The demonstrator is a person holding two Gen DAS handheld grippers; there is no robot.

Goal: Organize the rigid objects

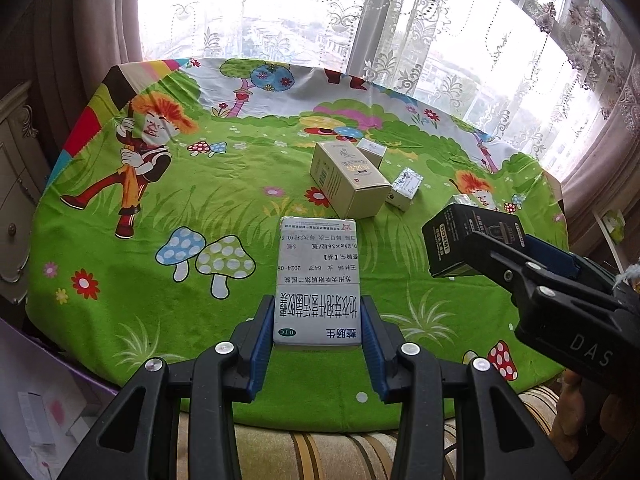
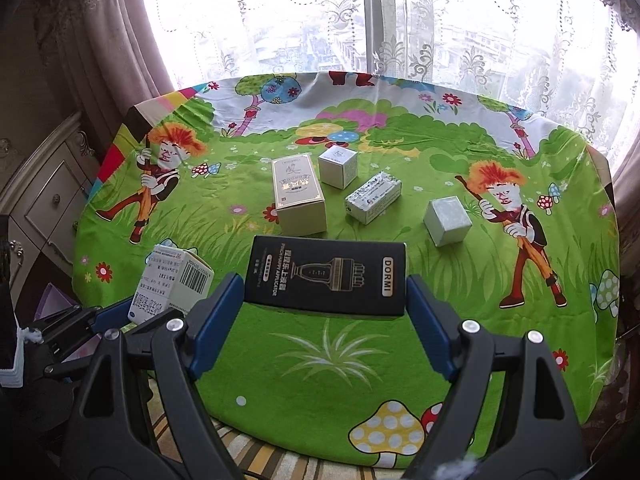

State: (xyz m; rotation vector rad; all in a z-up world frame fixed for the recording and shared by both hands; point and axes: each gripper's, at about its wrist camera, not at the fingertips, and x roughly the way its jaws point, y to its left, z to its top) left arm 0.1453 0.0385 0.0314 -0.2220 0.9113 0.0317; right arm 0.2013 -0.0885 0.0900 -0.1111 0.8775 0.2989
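Both boxes are in the carrying step, held above the green cartoon-print tabletop point(image 2: 320, 360). The left gripper point(image 1: 318, 344) clamps a white printed medicine carton point(image 1: 320, 280); the right gripper point(image 2: 326, 312) grips a black gold-lettered cardboard box point(image 2: 326, 280) across its width. Next comes placing them, probably beside the tan carton point(image 2: 298, 196) and small white boxes point(image 2: 338, 166) farther back.

"DORMI" on black box point(image 2: 325, 280); "OTC" on white box point(image 1: 318, 284).

White medicine box point(image 1: 319, 286), black DORMI box point(image 2: 326, 280) – both lifted; four boxes on cloth.
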